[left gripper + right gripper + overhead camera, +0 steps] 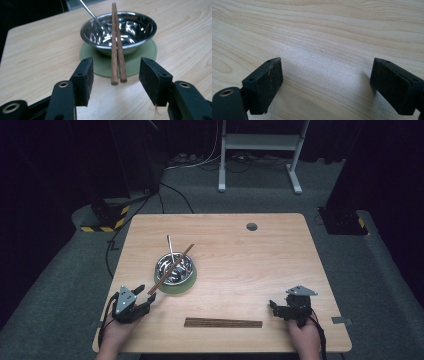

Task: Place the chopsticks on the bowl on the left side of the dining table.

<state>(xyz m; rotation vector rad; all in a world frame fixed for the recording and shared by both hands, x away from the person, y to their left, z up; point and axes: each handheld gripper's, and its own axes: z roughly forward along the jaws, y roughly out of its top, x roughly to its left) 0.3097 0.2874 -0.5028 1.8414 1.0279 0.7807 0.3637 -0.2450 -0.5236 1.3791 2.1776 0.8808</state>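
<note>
Left gripper (116, 82) fingers wide, flanking chopsticks (117, 47); right gripper (325, 85) fingers wide, low over table (324, 30).

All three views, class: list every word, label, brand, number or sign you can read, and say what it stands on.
There is no readable text in any view.
The steel bowl, green mat, chopsticks, wooden table and both tongs, left and right, show no lettering.
The yellow-black striped base on the floor is a hazard pattern, not words.
</note>
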